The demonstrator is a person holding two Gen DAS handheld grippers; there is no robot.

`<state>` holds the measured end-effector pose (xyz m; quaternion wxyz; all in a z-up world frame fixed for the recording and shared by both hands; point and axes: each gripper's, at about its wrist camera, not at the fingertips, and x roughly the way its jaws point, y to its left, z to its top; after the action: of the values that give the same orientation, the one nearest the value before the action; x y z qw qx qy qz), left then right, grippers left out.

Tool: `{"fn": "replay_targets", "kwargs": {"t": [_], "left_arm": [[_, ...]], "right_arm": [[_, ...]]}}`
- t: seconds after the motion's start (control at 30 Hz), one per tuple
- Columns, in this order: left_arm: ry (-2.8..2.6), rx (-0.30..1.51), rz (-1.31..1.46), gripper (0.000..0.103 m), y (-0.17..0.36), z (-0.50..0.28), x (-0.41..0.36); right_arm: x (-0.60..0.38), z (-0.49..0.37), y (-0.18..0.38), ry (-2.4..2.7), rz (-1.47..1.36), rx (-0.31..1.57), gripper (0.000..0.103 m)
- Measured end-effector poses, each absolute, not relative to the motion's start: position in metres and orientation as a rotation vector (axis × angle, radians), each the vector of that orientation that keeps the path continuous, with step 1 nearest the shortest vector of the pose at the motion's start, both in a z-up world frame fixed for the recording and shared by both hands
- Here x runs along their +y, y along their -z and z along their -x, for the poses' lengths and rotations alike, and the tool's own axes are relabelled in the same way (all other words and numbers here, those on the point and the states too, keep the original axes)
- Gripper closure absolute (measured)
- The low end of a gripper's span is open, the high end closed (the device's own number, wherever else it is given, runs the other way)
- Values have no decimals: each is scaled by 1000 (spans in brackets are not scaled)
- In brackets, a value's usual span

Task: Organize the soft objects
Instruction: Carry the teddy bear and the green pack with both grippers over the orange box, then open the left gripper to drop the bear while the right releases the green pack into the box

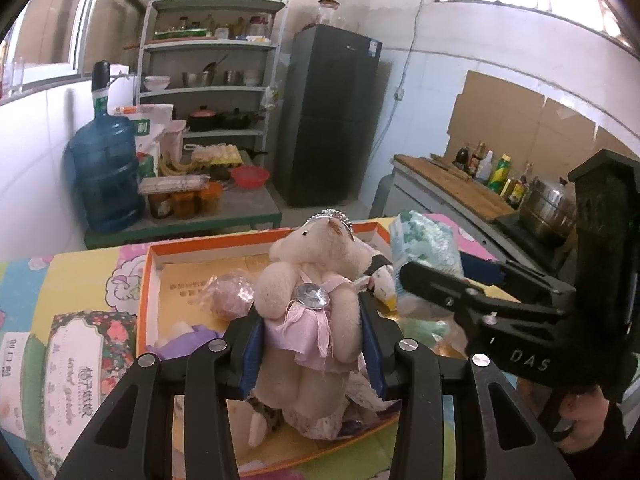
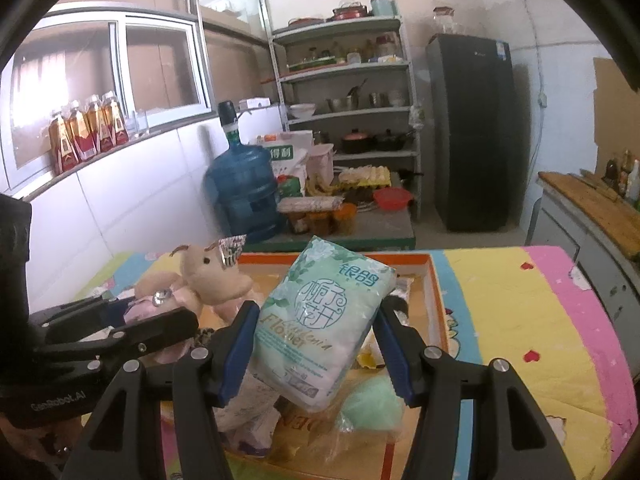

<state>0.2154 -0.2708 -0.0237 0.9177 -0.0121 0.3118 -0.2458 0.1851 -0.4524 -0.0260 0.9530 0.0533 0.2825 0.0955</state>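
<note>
My left gripper (image 1: 312,344) is shut on a cream plush bear (image 1: 312,280) in a pink dress and silver crown, held above the orange-rimmed tray (image 1: 149,280). My right gripper (image 2: 316,344) is shut on a green-and-white tissue pack (image 2: 324,320), held over the same tray (image 2: 436,300). The tissue pack also shows in the left wrist view (image 1: 428,256), just right of the bear. The bear shows in the right wrist view (image 2: 208,276), left of the pack. A wrapped pink ball (image 1: 230,292) and a green puff (image 2: 372,404) lie in the tray.
The tray sits on a table with a colourful cartoon cloth (image 2: 520,320). A floral tissue box (image 1: 80,364) lies left of the tray. Behind stand a blue water jug (image 1: 104,172), a shelf rack (image 1: 212,80), a dark fridge (image 1: 328,120) and a counter with bottles (image 1: 492,172).
</note>
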Motion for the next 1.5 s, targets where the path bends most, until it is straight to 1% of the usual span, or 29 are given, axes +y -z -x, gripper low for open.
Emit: {"fn": "replay_targets", "kwargs": {"t": [0.5, 0.57, 0.6, 0.77, 1.0, 1.07, 1.13, 1.2, 1.33, 1.5], "left_arm": [[482, 731, 38, 59, 56, -242, -274], [486, 744, 45, 57, 60, -245, -274], [487, 753, 49, 55, 62, -248, -274], [500, 778, 60, 51, 68, -253, -273], [501, 772, 61, 46, 70, -254, -272], [506, 765, 69, 42, 69, -253, -271], [515, 757, 79, 35, 68, -252, -269], [521, 747, 80, 32, 66, -249, -269], [528, 730, 69, 30, 61, -243, -270], [534, 701, 74, 30, 51, -234, -265]], "right_arm": [[-453, -205, 57, -234, -111, 664, 43], [-453, -206, 58, -237, -117, 669, 43], [-453, -207, 58, -236, -119, 670, 43], [-452, -208, 61, -233, -126, 673, 43], [-454, -207, 61, -217, -127, 662, 38], [-456, -206, 60, -206, -125, 655, 38], [-459, -204, 59, -199, -125, 645, 37], [-460, -203, 58, -196, -125, 635, 37], [-462, -199, 54, -198, -129, 611, 35], [-465, -189, 46, -211, -143, 554, 35]]}}
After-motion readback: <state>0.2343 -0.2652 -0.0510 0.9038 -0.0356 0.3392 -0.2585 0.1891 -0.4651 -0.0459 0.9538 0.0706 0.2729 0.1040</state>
